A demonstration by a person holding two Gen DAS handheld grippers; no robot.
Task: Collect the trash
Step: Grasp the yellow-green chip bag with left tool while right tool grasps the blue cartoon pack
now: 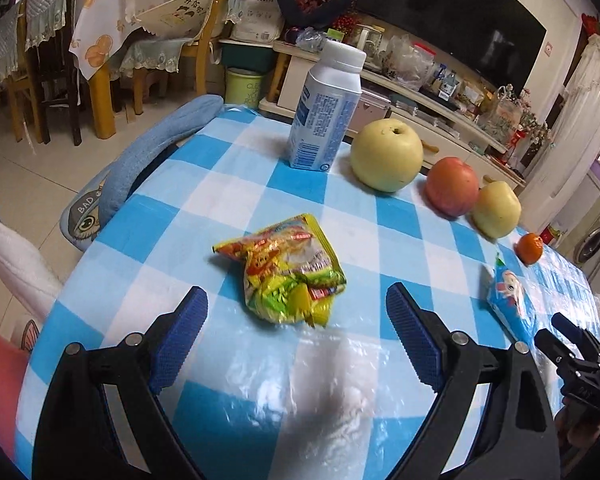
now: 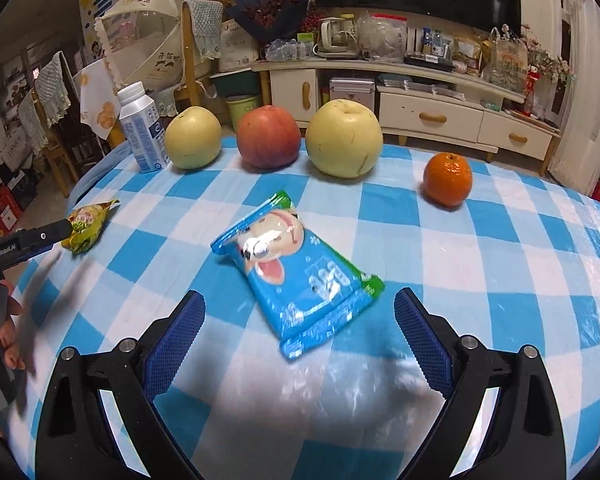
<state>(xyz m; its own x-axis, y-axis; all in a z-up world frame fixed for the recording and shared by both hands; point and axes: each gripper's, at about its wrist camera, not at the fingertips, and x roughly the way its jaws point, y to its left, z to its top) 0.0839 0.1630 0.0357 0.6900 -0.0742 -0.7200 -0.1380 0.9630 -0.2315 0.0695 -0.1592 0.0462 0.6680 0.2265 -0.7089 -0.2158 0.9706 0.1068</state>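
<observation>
Blue-checked tablecloth before cluttered cabinet.

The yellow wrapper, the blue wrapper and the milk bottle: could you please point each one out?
yellow wrapper [image 1: 290, 270], left wrist view, crumpled middle.
blue wrapper [image 2: 300, 276], right wrist view, printed front.
milk bottle [image 1: 324, 120], left wrist view, label side.

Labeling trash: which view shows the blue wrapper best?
Right wrist: the blue wrapper lies whole and central ahead of the open right hand-held gripper. Left wrist catches it only edge-on at far right.
</observation>
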